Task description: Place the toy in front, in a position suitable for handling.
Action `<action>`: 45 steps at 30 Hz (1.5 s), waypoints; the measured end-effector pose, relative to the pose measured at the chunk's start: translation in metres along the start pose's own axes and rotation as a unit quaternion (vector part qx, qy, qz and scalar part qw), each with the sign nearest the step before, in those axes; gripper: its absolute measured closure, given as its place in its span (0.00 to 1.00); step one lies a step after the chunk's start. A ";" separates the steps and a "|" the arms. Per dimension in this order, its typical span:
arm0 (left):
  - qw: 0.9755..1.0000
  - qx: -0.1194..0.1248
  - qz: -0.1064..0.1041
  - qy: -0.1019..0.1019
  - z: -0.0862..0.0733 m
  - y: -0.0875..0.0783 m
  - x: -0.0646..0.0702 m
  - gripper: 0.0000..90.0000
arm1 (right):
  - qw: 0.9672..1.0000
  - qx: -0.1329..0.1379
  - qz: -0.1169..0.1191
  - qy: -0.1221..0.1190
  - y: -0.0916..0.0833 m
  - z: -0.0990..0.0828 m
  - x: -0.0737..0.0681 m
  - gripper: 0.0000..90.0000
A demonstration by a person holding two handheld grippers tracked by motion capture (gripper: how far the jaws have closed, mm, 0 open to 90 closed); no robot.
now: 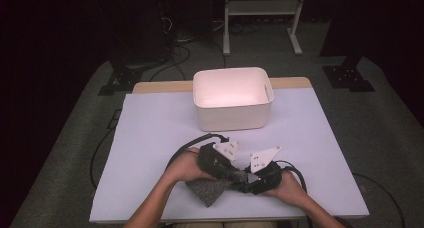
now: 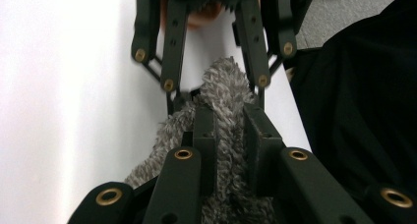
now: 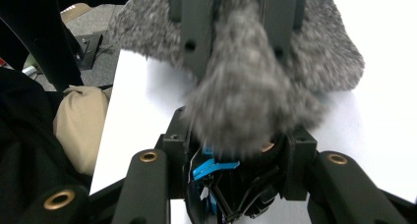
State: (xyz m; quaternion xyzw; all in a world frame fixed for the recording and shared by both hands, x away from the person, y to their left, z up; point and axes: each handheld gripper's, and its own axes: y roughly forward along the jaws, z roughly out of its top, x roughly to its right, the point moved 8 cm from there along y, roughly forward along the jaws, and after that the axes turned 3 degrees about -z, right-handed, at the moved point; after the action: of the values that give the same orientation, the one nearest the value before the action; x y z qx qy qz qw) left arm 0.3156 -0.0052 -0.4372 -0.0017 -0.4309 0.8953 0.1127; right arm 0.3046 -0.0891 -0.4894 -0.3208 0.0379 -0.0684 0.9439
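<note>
The grey fuzzy cloth point(image 1: 212, 188) lies at the near edge of the surface point(image 1: 150, 138), partly lifted and bunched between both tools. The left tool point(image 2: 230, 130) is clenched on a fold of the cloth, its jaws pressing the pile from both sides. The right tool point(image 3: 236, 47) faces it and grasps the other end of the same fold, the fabric pinched between its jaws. Judgement: the step in hand appears to be folding or gathering the cloth, possibly ahead of placing it in the white bin point(image 1: 233, 119), which stands empty farther back, well apart. The next move calls for keeping both grips firm while the cloth is lifted. The surface carries a white covering; the room beyond is dark, with cables point(image 1: 175, 53) and a frame's legs point(image 1: 260, 18) on the floor.
</note>
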 end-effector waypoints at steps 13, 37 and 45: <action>0.999 0.011 0.035 -0.039 -0.046 -0.037 0.008 0.86 | 1.000 -0.004 -0.002 -0.008 0.000 0.001 0.000 0.63; 0.997 0.037 0.042 -0.060 -0.060 -0.046 0.011 0.86 | 0.999 0.010 0.015 0.031 -0.014 0.001 0.012 0.50; 0.997 0.037 0.036 -0.058 -0.057 -0.043 0.010 0.86 | 0.999 0.012 0.017 0.036 -0.011 0.002 0.011 0.46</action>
State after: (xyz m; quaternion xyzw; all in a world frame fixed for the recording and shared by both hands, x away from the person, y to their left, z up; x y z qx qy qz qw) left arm 0.3202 0.0667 -0.4384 0.0385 -0.4033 0.9126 0.0551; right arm 0.3143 -0.0983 -0.4809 -0.3059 0.0765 -0.0647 0.9468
